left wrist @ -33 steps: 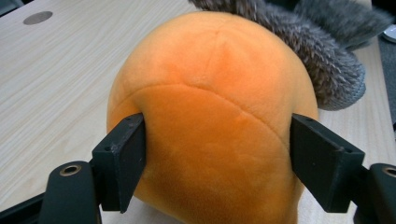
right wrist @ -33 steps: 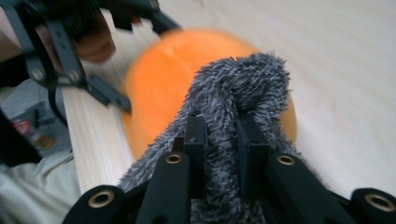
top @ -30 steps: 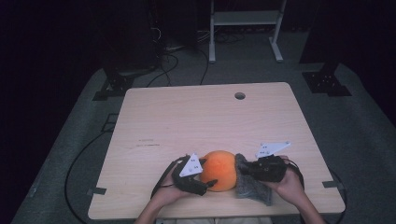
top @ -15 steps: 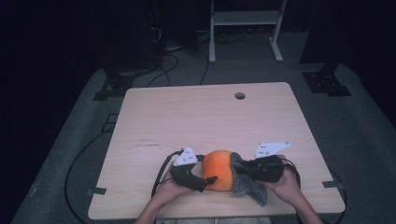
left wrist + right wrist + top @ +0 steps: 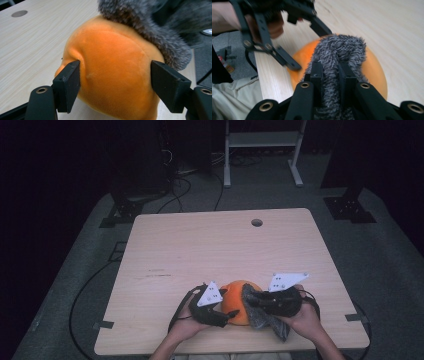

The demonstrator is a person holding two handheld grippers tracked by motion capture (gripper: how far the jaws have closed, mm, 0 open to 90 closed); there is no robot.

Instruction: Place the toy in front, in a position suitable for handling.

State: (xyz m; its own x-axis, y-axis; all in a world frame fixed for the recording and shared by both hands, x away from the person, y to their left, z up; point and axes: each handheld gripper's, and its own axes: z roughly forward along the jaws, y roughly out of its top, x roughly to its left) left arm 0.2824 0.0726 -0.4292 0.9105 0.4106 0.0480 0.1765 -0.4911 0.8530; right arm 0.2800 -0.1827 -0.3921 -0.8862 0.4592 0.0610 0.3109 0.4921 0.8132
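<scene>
The counter [image 5: 220, 250] is a pale wood top with a small round hole [image 5: 256, 222] near its far edge, bare but for the work at the near edge. There sits the orange plush ball [image 5: 234, 304], just in front of the person, with a grey furry cloth [image 5: 260, 315] draped over its right side and trailing down toward the counter's edge.

The right claw [image 5: 329, 75] is pressed together on that grey cloth, pinching a fold of it over the top of the ball. The left claw [image 5: 115, 82] straddles the ball's other side; its jaws have just been closing, and one pad dents the plush (the other stands just beside it).

By my reading, the ball is steadied and the cloth is on it, but most of the orange surface is uncovered, so wiping or wrapping seems barely begun.
</scene>
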